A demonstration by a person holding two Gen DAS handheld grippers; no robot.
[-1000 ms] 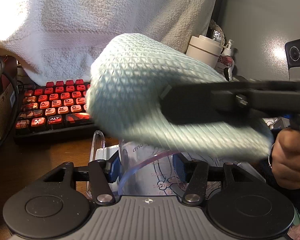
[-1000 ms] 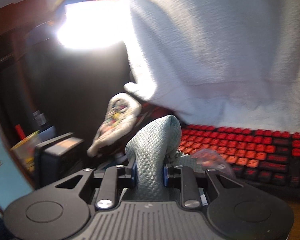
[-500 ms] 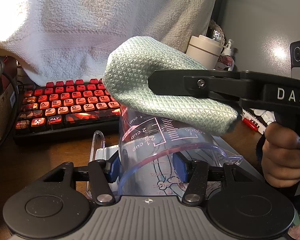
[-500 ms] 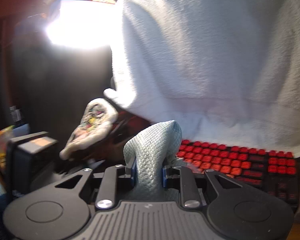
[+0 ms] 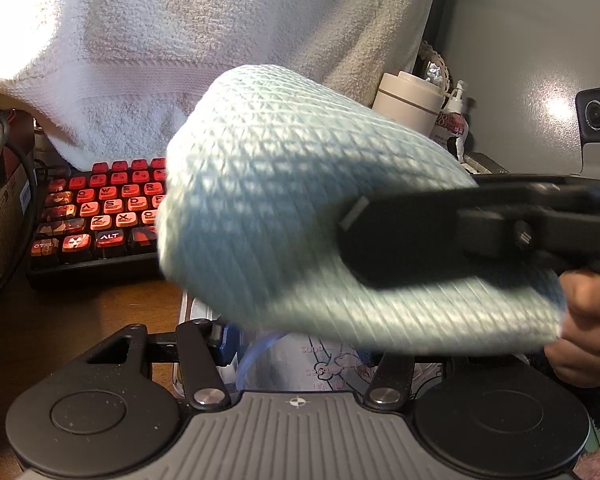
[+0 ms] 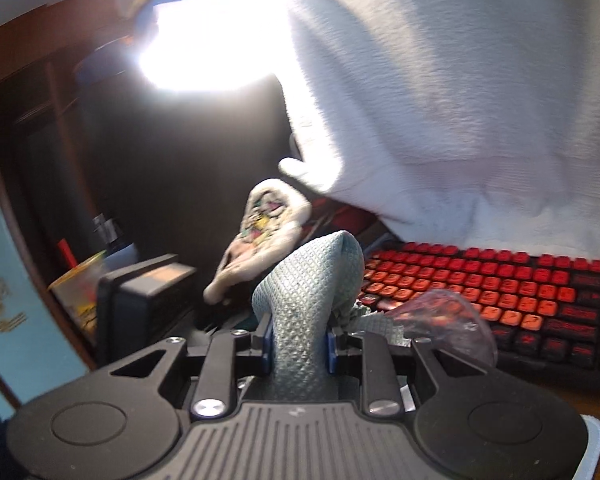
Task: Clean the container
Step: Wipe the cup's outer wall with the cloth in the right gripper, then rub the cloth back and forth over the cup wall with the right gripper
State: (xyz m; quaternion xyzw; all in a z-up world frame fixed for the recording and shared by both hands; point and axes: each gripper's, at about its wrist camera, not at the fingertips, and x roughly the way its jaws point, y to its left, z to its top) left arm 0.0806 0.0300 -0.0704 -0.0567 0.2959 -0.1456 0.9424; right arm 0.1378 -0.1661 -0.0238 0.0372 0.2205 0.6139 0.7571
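Observation:
A clear plastic measuring cup with printed marks sits between the blue pads of my left gripper, which is shut on it low in the left wrist view. A pale green waffle-weave cloth, blurred by motion, covers the cup's mouth and hides most of it. My right gripper comes in from the right, its black fingers clamped on that cloth. In the right wrist view the cloth stands folded between the pads of the right gripper, and the cup's clear rim shows just right of it.
A red-keyed keyboard lies behind the cup under a hanging white towel. A white jar and a pump bottle stand at the back right. A cardboard box and a cable sit at the left. A person's hand holds the right gripper.
Half a second ago the cloth was lifted to the right with the cup's mouth showing. It has now swung back left and down over the cup, as it was one second ago.

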